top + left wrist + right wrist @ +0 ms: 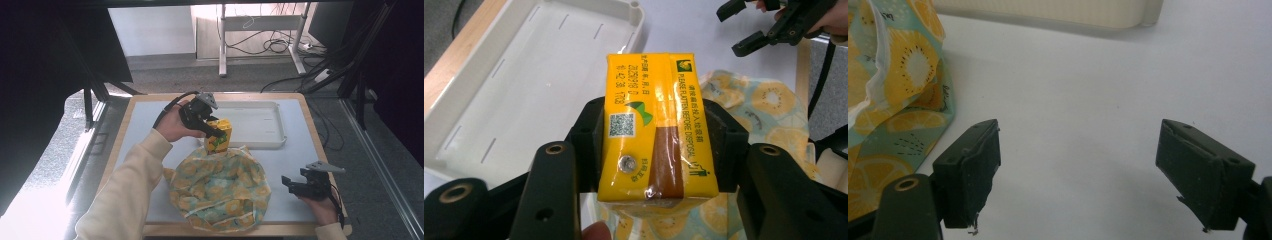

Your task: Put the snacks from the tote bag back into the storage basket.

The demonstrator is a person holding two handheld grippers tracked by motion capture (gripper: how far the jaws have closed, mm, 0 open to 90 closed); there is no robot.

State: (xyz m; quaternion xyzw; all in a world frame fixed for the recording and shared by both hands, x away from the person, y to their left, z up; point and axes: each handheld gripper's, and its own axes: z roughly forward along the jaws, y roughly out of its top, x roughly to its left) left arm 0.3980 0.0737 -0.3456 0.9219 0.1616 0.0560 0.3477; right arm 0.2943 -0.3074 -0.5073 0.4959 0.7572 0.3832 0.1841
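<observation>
Left hand-held gripper (212, 131) clamped on yellow drink carton (219, 135), jaws pressing its two sides, carton lifted above mouth of fruit-print bag (218, 187), probably just drawn out. White tray (272, 142) at 1 o'clock from carton, likely drop spot. Right hand-held gripper (291, 184) at 3 o'clock of bag, jaws wide apart, empty, low over tabletop (145, 120), waiting.
</observation>
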